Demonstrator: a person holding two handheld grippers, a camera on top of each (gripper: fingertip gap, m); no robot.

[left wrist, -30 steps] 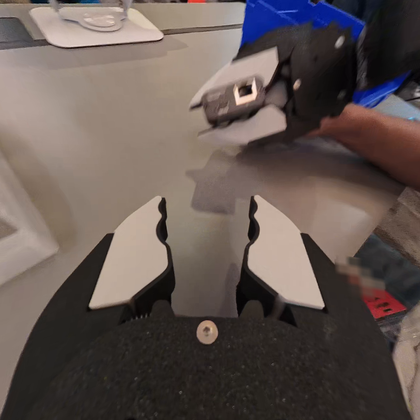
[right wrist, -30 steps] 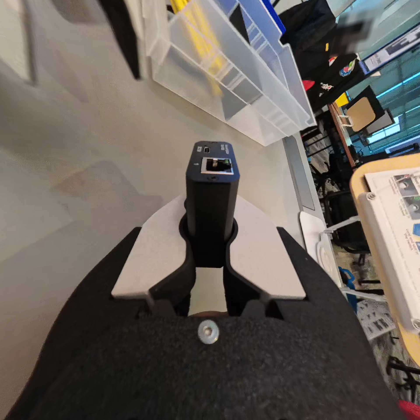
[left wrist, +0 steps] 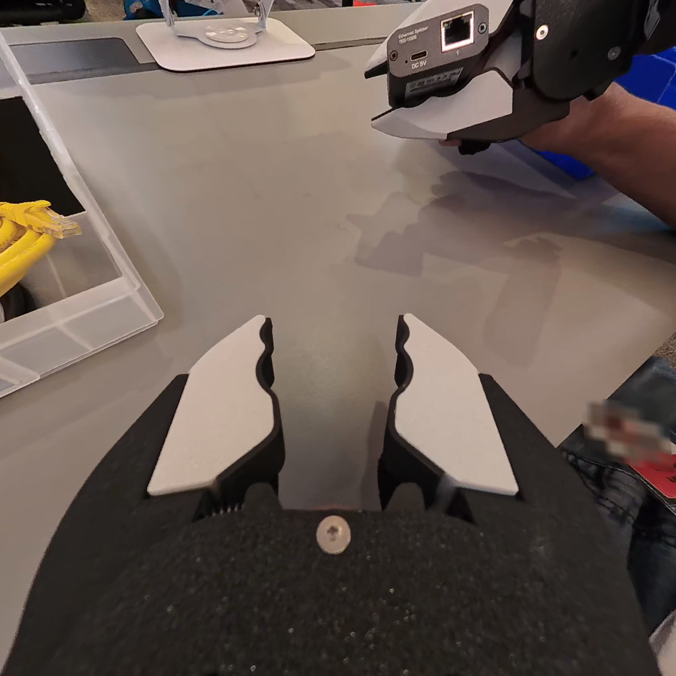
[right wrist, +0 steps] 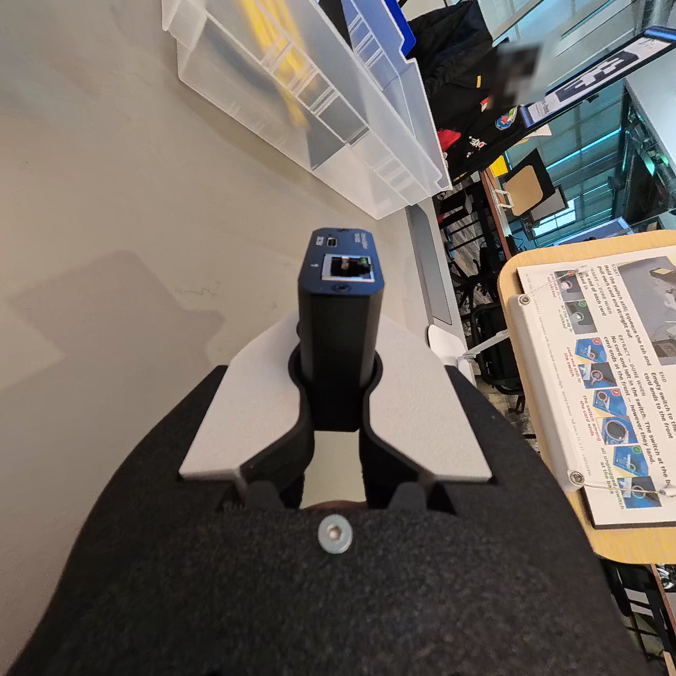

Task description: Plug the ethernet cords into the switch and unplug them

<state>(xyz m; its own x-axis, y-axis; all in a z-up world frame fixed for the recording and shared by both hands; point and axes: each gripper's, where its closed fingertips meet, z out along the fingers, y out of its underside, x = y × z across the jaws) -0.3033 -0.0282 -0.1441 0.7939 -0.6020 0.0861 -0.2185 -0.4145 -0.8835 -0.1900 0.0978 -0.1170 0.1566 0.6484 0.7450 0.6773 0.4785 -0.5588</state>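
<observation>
My right gripper [right wrist: 338, 362] is shut on the small dark switch [right wrist: 338, 329], which sticks out past the fingertips with its port end facing away. In the left wrist view the same switch [left wrist: 435, 55] shows at the upper right, held above the grey table [left wrist: 256, 183] by the right gripper [left wrist: 435, 106]; its end with one ethernet port faces me. My left gripper [left wrist: 334, 322] is open with nothing between its fingers, low over the table. Yellow ethernet cords [left wrist: 25, 234] lie in a clear plastic bin [left wrist: 91, 292] at the left, their plug ends pointing right.
A white stand base [left wrist: 226, 44] sits at the table's far edge. A blue bin [left wrist: 643, 84] lies behind the right hand. In the right wrist view the clear bin [right wrist: 329, 120] is ahead, and a wooden board with an instruction sheet [right wrist: 603, 384] stands at the right. The gap from one gripper's tips to the other's is roughly 20 cm.
The right gripper has lifted and turned the switch so that its port end faces the left gripper more squarely. The left wrist view has shifted, so the bin with the yellow cords now shows.
</observation>
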